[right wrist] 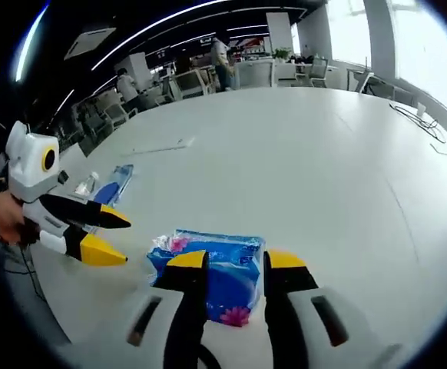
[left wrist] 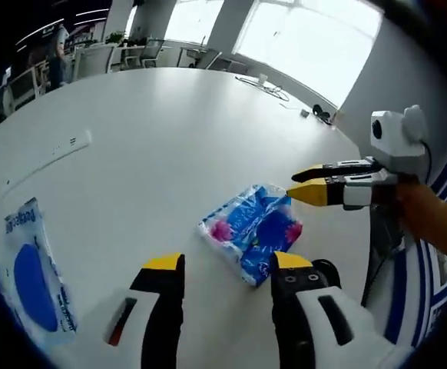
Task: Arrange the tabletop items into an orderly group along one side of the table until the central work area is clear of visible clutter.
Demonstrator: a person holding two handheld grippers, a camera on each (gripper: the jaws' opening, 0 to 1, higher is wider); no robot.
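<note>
Yellow-tipped fingers of the right gripper (right wrist: 227, 261) hang narrowly parted just over a blue tissue pack (right wrist: 212, 269) on the white bench (right wrist: 300, 154), not gripping it. The left gripper (left wrist: 227, 265) hovers beside the same pack (left wrist: 252, 229), fingers wider, holding nothing. A flat blue-and-white pouch (left wrist: 33, 269) lies well apart near the bench edge. The step looks like picking up the pack; next, close on it and carry it toward the pouch's side

Right gripper (right wrist: 235, 263) open over blue tissue pack (right wrist: 208, 269); left gripper (right wrist: 116, 237) open nearby.
</note>
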